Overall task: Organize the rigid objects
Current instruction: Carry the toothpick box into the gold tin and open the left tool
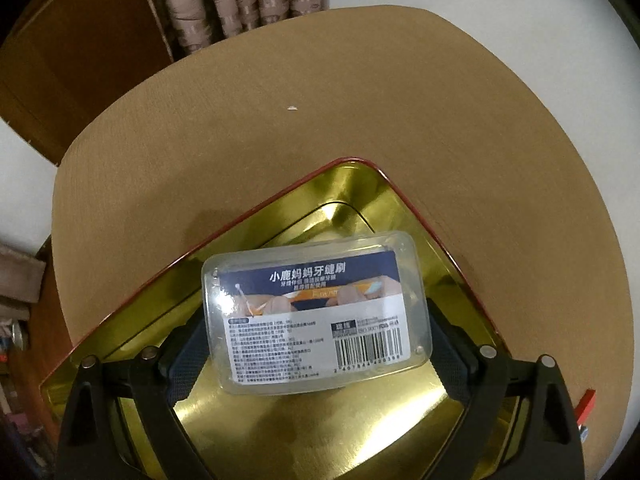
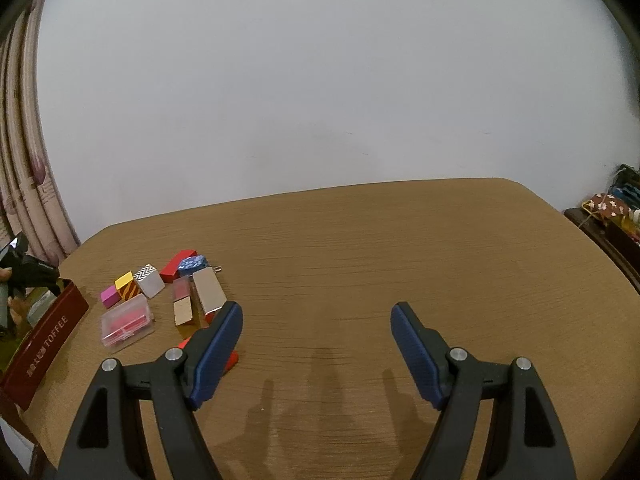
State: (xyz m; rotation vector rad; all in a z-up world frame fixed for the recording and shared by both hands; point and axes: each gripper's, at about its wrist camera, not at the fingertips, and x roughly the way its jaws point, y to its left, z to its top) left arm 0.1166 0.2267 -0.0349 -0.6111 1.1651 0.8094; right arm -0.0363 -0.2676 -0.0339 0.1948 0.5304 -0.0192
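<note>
- Clear box [image 1: 318, 314] with a blue-and-white printed label and barcode sits between the blue pads of the left hand-held gripper [image 1: 318, 344], which is closed onto its two short ends and holds it label-up.
- It hangs over the gold inside of an open tin [image 1: 352, 188]; whether it touches the tin floor cannot be told.
- Tin has a red outer rim, its far corner pointing to 12 o'clock, and rests on the brown bench [image 1: 360, 100].
- In the right wrist view the same tin [image 2: 48, 340] shows at 9 o'clock as a dark red wall lettered TOFFEE.
- Loose pieces lie in a cluster on the bench at about 10 o'clock from the right hand-held gripper [image 2: 316, 320]: a pink case [image 2: 127, 324], a pink block [image 2: 110, 296], a yellow block [image 2: 127, 286], a chevron block [image 2: 148, 280], a red bar [image 2: 176, 266], a blue block [image 2: 192, 263], a silver bar [image 2: 209, 292] and a tan block [image 2: 183, 311].
- Red piece [image 2: 232, 360] lies partly hidden behind that gripper's left finger.
- Right hand-held gripper is spread wide and holds nothing, with bare bench [image 2: 380, 248] between its fingers.
- Curtains [image 2: 24, 184] hang at the far left by a white wall.
</note>
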